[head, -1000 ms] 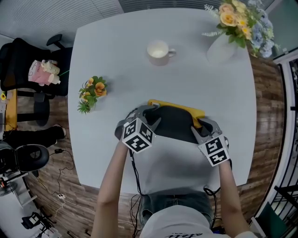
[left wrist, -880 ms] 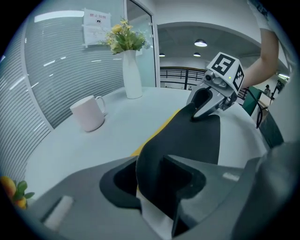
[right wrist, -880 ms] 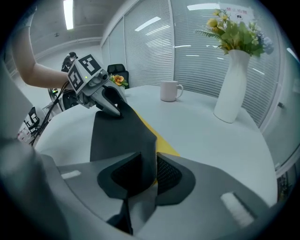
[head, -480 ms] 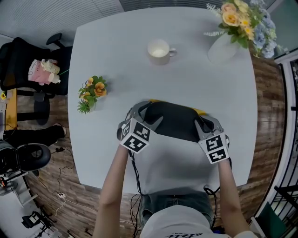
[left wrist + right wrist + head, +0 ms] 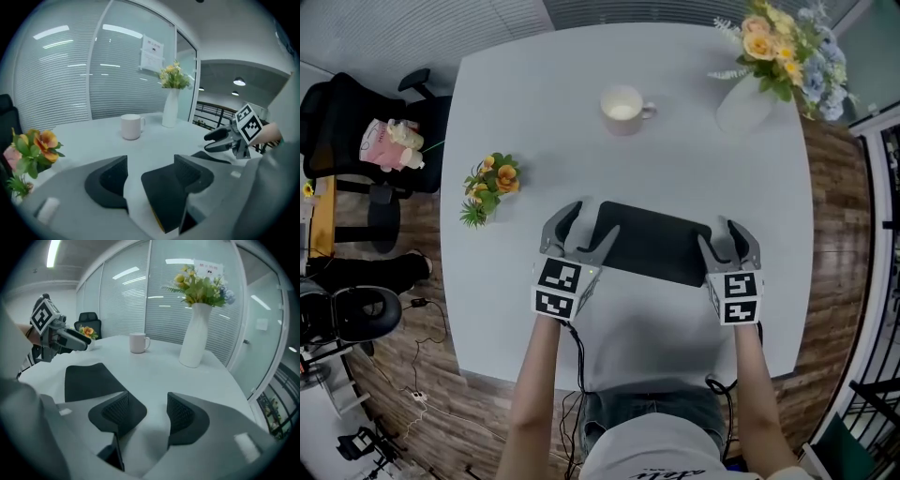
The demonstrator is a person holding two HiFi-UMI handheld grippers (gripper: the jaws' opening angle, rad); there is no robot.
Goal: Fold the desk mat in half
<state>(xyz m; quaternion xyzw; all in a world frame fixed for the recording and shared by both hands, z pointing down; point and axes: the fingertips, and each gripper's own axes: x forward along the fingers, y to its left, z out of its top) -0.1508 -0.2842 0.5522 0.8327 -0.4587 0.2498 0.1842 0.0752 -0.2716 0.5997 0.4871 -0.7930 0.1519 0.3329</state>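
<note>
Left tongs (image 5: 593, 218) agape over desk mat (image 5: 654, 245) corner, right tongs (image 5: 719, 234) just opened, empty

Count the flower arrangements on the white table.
2. A small orange-and-green posy sits near the left edge of the white table; a white vase of yellow and blue flowers stands at its far right corner. None appears hidden.

The desk mat (image 5: 652, 242) is a black rectangle lying flat on the pale desk (image 5: 694, 159), doubled over with its black face outward. In the left gripper view a thin sliver of yellow shows at the edge of its left corner. It sits in the desk's near half, about midway between the left and right edges. Its long sides run roughly along the near edge, the right end skewed slightly nearer.
</note>
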